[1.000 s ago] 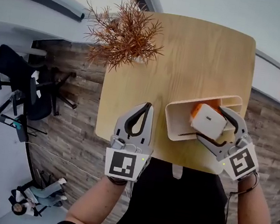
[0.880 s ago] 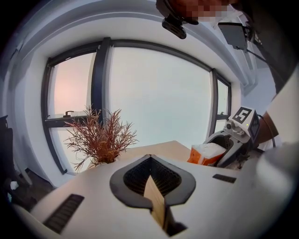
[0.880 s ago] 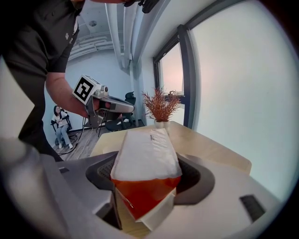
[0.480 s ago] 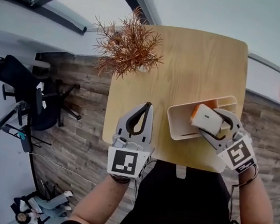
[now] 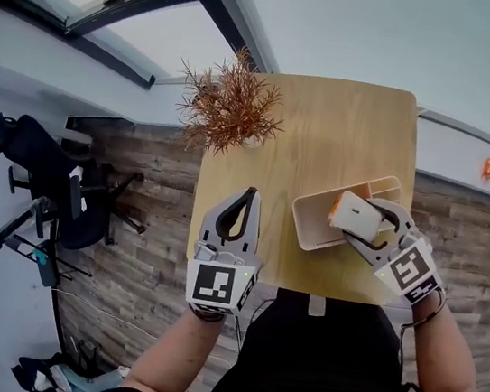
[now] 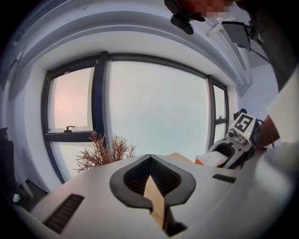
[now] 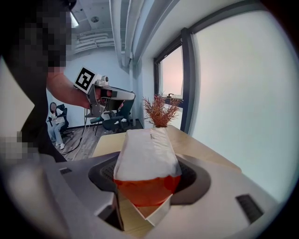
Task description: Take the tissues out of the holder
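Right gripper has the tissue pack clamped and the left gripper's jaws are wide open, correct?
Not quite. The left gripper is shut and empty, as the left gripper view shows. The right gripper does have the tissue pack clamped.

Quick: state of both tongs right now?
Left tongs: shut, nothing between them.
Right tongs: just closed, now clamped on the tissue pack.
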Action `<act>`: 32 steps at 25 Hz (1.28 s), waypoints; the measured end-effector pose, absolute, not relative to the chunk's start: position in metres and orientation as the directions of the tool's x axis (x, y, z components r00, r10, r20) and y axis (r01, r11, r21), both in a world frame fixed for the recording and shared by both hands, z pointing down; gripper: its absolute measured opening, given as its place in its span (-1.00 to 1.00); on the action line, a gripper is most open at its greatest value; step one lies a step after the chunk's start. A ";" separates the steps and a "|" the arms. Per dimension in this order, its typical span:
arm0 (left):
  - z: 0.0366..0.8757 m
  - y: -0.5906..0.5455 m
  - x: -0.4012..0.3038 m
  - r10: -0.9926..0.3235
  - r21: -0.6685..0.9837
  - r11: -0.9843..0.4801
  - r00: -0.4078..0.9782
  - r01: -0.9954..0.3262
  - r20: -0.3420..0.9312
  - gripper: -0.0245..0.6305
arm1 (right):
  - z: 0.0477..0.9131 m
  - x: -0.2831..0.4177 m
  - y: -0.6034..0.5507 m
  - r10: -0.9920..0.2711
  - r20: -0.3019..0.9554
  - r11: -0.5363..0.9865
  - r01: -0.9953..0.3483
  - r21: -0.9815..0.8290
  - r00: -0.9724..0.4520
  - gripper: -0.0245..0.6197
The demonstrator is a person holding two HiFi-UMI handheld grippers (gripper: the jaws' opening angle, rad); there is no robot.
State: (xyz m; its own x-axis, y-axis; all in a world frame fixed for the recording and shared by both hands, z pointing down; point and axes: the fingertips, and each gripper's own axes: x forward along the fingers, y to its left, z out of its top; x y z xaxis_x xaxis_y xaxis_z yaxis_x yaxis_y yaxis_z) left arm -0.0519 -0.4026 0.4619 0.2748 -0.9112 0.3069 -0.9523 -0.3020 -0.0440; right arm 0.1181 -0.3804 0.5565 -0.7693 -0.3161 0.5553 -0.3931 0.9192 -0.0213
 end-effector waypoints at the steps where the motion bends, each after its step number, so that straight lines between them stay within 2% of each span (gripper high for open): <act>1: 0.457 -0.402 -0.053 -0.913 -0.046 -0.302 0.275 -0.952 0.302 -0.91 | 0.552 0.118 -0.380 -0.320 0.552 0.919 -0.395 -0.018 -0.770 -0.04; 18: 0.393 -0.395 -0.051 -0.924 -0.072 -0.346 0.327 -0.935 0.198 -0.91 | 0.485 0.121 -0.372 -0.402 0.519 0.900 -0.431 0.069 -0.754 -0.04; 32: 0.336 -0.398 -0.048 -0.932 -0.091 -0.355 0.345 -0.930 0.109 -0.91 | 0.420 0.129 -0.379 -0.457 0.435 0.877 -0.476 0.071 -0.776 -0.04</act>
State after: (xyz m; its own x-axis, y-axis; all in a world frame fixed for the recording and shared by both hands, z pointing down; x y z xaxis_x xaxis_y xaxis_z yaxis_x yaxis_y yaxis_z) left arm -0.0478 -0.3984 0.3358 0.3453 -0.9322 0.1088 -0.9303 -0.3552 -0.0912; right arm 0.1294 -0.3792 0.4195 -0.7761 -0.4566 0.4349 -0.4760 0.8766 0.0710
